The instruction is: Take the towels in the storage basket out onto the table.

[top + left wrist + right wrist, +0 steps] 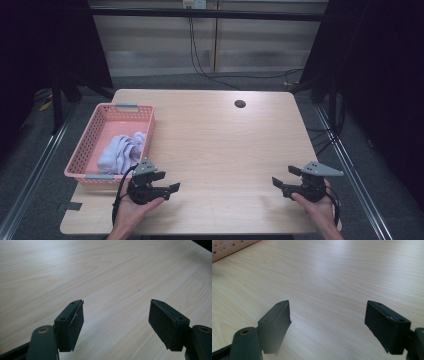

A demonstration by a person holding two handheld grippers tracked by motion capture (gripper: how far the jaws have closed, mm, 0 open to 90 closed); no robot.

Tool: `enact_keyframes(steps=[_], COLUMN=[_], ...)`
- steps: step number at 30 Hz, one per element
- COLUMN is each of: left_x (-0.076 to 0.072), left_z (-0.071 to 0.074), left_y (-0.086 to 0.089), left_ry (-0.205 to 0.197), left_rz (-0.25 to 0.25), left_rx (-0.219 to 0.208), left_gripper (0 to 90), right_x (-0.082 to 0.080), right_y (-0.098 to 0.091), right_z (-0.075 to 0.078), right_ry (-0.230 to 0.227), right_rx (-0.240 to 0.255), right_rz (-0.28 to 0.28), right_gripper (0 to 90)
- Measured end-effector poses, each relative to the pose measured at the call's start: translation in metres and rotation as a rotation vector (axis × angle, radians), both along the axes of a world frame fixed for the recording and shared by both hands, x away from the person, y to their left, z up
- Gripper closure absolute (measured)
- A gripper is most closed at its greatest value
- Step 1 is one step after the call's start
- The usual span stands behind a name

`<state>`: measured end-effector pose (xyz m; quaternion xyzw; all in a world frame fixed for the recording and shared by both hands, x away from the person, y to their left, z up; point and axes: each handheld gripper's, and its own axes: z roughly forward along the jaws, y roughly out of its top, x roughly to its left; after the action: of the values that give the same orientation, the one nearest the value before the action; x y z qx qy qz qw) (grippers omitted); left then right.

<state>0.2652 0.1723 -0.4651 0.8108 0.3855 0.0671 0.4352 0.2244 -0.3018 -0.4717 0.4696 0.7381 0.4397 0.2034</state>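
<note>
A pale wood-grain table (220,145) fills the middle of the high view, its corners rounded and a small dark round hole (240,104) set near its far edge, right of centre. At the left of the frame a pink perforated basket (95,137) sits on the table along its left edge, with a crumpled pale lavender cloth (121,151) lying inside it toward the near end. The left gripper (167,181) is held low at the lower left of the frame, just beside the basket's near right corner, its jaws released with bare tabletop between them, as the left gripper view (116,320) confirms. The right gripper (283,176) sits at the lower right of the frame, well apart from the basket and cloth, its jaws likewise spread wide over bare wood; in the right gripper view (328,322) a corner of the pink basket (227,248) shows at the upper left. Around the table the floor (165,80) is grey. Black cables (200,60) hang down a light panelled wall (150,45) at the top of the frame and trail across the floor, and dark curtains (385,75) close off both sides.
</note>
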Motion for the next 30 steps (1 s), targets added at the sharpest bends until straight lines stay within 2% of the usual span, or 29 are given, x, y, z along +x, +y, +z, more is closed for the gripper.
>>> enact_keyframes(steps=[8,9,10,12,14,17,22,23,24,27,30], left_x=[0.000,0.001,0.003,0.004,0.006,0.008,0.010,0.011,0.012,0.016,0.022], left_z=[0.010,0.014,0.017,0.019,0.022,0.027,0.032,0.035,0.037,0.044,0.051], left_y=[0.005,0.009,0.011,0.015,0.022,0.033,0.040,0.043,0.045,0.055,0.066], left_ry=[-0.022,-0.035,-0.043,-0.045,-0.039,-0.046,-0.055,-0.065,-0.066,-0.073,-0.067], left_rz=[-0.027,-0.054,-0.057,-0.048,-0.017,0.035,0.065,0.073,0.082,0.100,0.123], left_rx=[0.004,0.023,0.035,0.032,0.005,0.006,0.006,0.019,0.009,0.018,0.038], left_gripper=[24.5,23.8,24.3,25.0,25.4,27.7,30.9,30.9,30.8,30.2,28.4], right_x=[0.000,0.001,0.001,0.002,0.002,0.003,0.003,0.003,0.003,0.003,0.003], right_y=[0.001,0.001,0.001,0.001,0.000,-0.001,-0.002,-0.002,-0.001,0.000,0.000], right_z=[0.000,0.000,0.000,0.000,0.000,0.001,0.001,0.000,0.000,0.000,0.000], right_ry=[0.012,0.011,0.016,0.013,0.013,0.013,0.011,0.012,0.015,0.018,0.022], right_rx=[0.004,0.014,0.013,0.005,0.006,0.012,0.012,0.016,0.017,0.017,0.018], right_rz=[0.013,0.020,0.028,0.035,0.032,0.022,0.018,0.025,0.029,0.035,0.042], right_gripper=[20.5,20.5,20.5,20.5,20.4,20.4,20.1,20.1,20.1,20.1,20.1])
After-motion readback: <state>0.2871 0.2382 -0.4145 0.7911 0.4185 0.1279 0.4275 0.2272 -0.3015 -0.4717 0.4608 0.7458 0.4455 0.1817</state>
